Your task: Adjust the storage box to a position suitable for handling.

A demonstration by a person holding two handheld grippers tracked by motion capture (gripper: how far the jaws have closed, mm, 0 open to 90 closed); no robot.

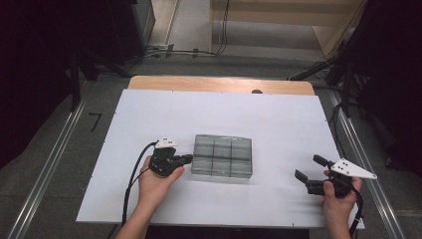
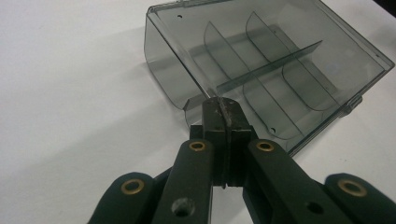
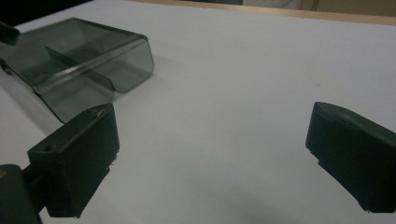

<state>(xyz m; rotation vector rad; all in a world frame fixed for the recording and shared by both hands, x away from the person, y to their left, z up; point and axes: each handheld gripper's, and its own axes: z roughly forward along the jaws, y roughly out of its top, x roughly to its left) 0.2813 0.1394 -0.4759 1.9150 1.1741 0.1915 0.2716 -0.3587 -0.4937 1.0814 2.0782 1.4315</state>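
A smoky clear plastic box [image 1: 222, 156] with dividers inside lies closed and flat at the middle of the white board [image 1: 224, 109]. My left gripper [image 1: 188, 159] is at the box's left side, held in a hand. In the left gripper view its jaws are pressed together, and the left gripper [image 2: 222, 109] tips touch the rim of the box [image 2: 266, 60] at a small tab. My right gripper [image 1: 307, 167] rests near the board's right front, apart from the box, jaws wide. In the right gripper view the right gripper [image 3: 212, 121] has nothing between its fingers, and the box [image 3: 79, 60] lies far left.
The white board lies on a wooden table [image 1: 219, 83] whose far edge shows behind it. Metal rails [image 1: 47, 169] run along the floor on both sides. Cables [image 1: 189, 52] lie on the floor beyond the table. Dark equipment stands at both sides.
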